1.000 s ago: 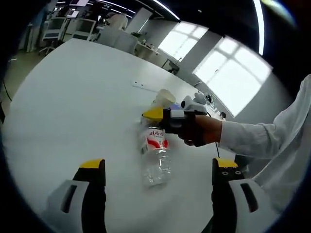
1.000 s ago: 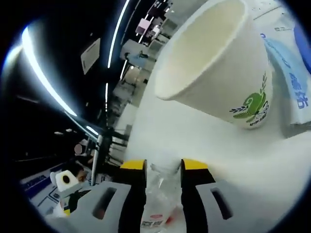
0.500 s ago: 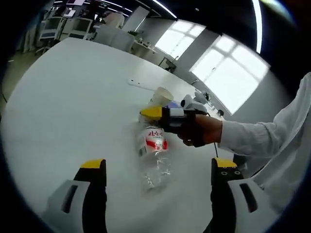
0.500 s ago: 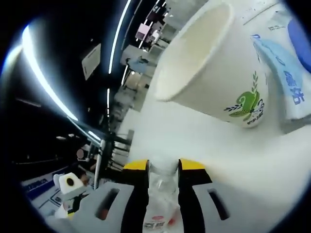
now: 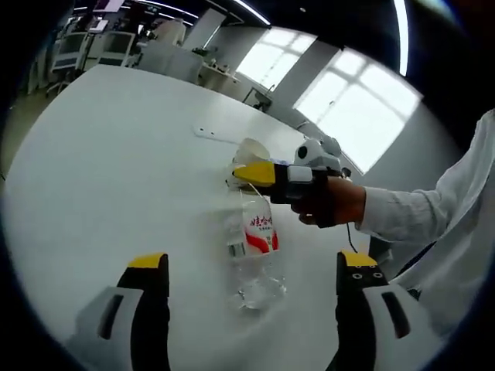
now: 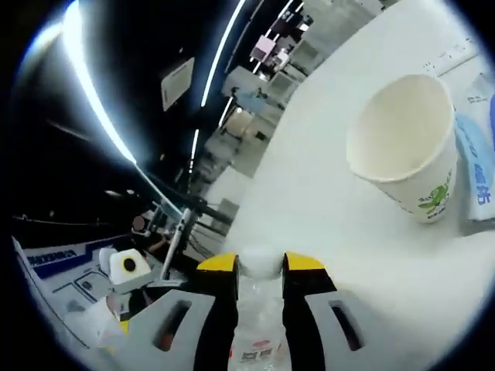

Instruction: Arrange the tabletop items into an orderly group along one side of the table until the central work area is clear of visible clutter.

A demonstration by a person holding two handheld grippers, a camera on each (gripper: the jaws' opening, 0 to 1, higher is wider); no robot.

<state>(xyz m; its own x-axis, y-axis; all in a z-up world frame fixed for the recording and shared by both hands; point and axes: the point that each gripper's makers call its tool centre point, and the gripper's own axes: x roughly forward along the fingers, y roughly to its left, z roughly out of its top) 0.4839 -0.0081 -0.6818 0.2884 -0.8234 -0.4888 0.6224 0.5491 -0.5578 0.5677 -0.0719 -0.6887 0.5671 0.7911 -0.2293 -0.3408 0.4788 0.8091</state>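
A clear plastic water bottle (image 5: 256,241) with a red and white label stands nearly upright over the white table (image 5: 116,170). My right gripper (image 5: 261,173), held by a hand in a white sleeve, is shut on its neck. In the right gripper view the yellow-tipped jaws of my right gripper (image 6: 259,269) pinch the bottle (image 6: 257,348) just below its white cap. A paper cup (image 6: 404,153) with a green print stands beyond it; it sits right behind the bottle top as the paper cup (image 5: 250,150). My left gripper (image 5: 251,264) stands open near the bottle's base, not touching it.
A blue and white packet (image 6: 479,162) lies right of the cup. A white power strip (image 5: 212,134) lies farther back on the table. Desks and chairs (image 5: 116,46) stand beyond the table's far edge, under bright windows (image 5: 340,100).
The right gripper has raised the bottle from lying flat to nearly upright. The paper cup looks smaller and farther off in the right gripper view. The left gripper stays open.
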